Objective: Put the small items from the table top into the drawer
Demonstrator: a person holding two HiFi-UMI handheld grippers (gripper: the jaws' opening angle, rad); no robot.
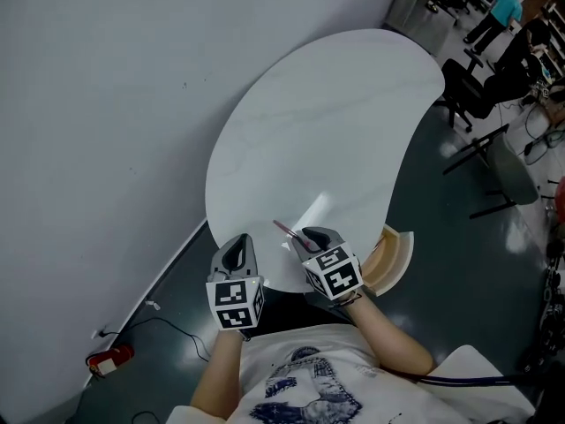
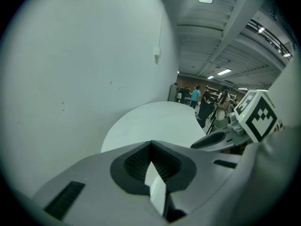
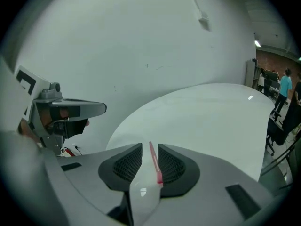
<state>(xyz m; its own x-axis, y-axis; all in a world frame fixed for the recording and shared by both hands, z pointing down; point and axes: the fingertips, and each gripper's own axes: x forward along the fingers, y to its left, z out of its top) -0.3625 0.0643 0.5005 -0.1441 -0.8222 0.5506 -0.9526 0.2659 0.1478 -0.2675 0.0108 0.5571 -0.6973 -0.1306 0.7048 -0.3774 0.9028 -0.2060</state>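
Both grippers hover at the near edge of the white curved table [image 1: 327, 122]. My right gripper [image 1: 307, 235] stands open, its jaws a little apart. Between them lies a thin red stick [image 3: 154, 161] with a pale translucent end; it leans on the right-hand pad and pokes out over the table [image 1: 284, 229]. The left gripper [image 1: 238, 244] is just left of it. In the left gripper view its jaws meet at the tips [image 2: 150, 145], shut on a small white flat piece [image 2: 157, 187]. A light wooden drawer [image 1: 393, 256] stands open under the table's near right edge.
A grey wall runs close along the table's left side. Black chairs [image 1: 472, 91] stand beyond the far right end, with people [image 1: 505, 5] farther back. A red object with a cable [image 1: 110, 359] lies on the floor at lower left.
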